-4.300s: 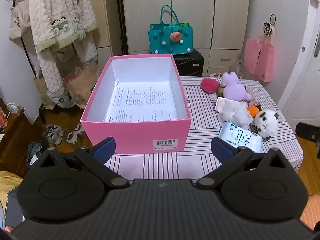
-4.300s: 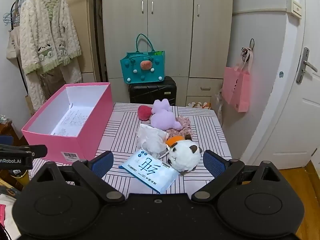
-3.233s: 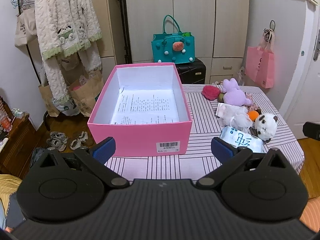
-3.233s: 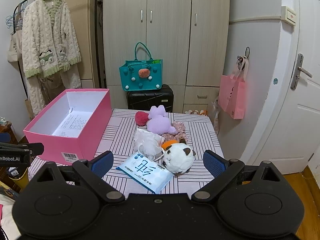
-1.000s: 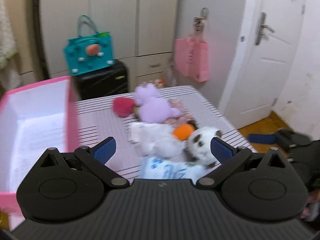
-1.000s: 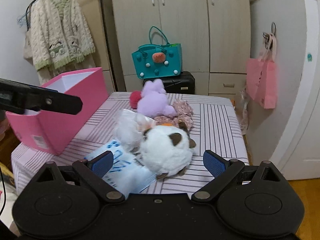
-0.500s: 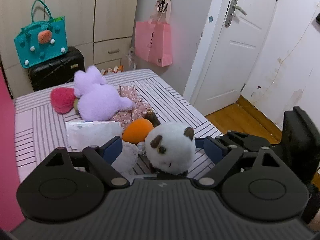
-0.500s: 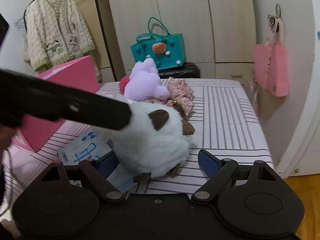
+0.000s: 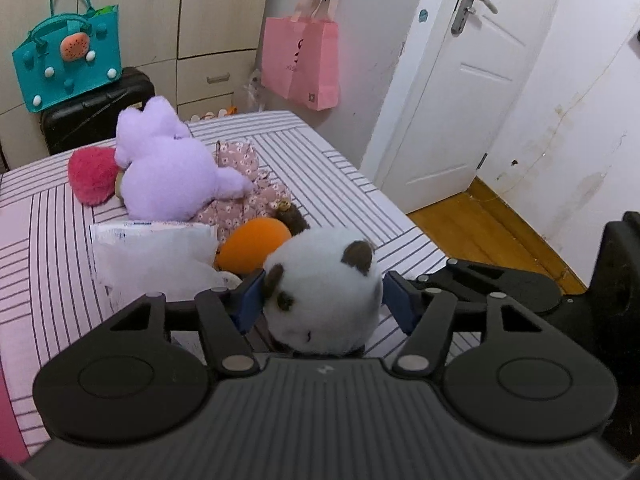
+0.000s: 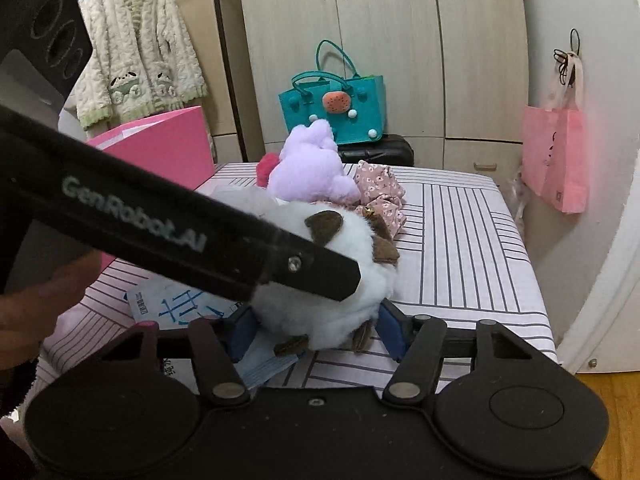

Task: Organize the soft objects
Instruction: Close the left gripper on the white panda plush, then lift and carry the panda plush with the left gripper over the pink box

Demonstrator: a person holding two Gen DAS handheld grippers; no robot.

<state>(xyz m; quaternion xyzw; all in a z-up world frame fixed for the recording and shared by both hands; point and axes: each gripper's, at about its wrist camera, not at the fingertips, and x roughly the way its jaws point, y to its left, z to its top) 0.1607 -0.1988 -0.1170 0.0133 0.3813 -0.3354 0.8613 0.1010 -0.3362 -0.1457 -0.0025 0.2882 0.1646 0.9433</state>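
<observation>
The panda plush (image 9: pixel 320 284), near the worktop's (image 9: pixel 352 184) right front corner, is bracketed by both tongs. Left tongs (image 9: pixel 322 300) and right tongs (image 10: pixel 314 330) are seen part-closed, pads at its flanks; firm grip cannot be confirmed.

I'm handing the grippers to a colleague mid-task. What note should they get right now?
Left gripper: fingers shut on the panda.
Right gripper: fingers shut on the same panda.
Purple plush, red plush, orange plush, floral cloth and tissue pack lie on the table; pink box stands at its left.
Done: nothing visibly boxed; the box's inside is out of view.
Left: probably lift the panda into the box, then the rest.
</observation>
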